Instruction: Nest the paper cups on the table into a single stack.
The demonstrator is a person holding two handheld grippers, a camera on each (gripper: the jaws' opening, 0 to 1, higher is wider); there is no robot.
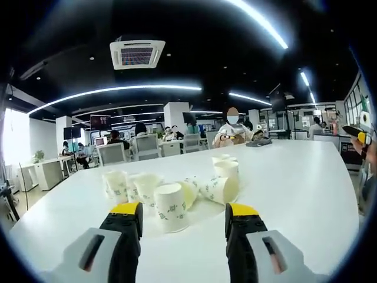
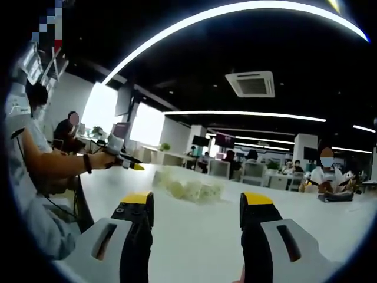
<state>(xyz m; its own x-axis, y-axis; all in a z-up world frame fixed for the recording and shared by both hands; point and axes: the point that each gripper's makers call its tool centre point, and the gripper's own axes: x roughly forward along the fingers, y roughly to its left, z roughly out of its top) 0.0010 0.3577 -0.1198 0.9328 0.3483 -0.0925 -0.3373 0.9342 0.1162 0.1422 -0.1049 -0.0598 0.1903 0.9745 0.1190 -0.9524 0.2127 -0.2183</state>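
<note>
Several white paper cups with green print are bunched on the white table (image 1: 294,194). In the left gripper view one cup (image 1: 171,207) stands mouth-up nearest me, two more cups (image 1: 116,186) (image 1: 145,188) stand to its left, a lying cup (image 1: 217,190) rests to its right, and a short stack (image 1: 227,169) rises behind. My left gripper (image 1: 184,213) is open just short of the nearest cup and holds nothing. My right gripper (image 2: 197,203) is open and bare, well back from the cup cluster (image 2: 187,187). A hand holds the left gripper (image 2: 126,161) at the left.
A person (image 1: 233,125) sits at the table's far end beside a dark object (image 1: 259,142). Grey chairs (image 1: 112,153) and office desks stand beyond the far edge. The right gripper (image 1: 359,134) shows at the right edge. A person's arm (image 2: 59,165) reaches in from the left.
</note>
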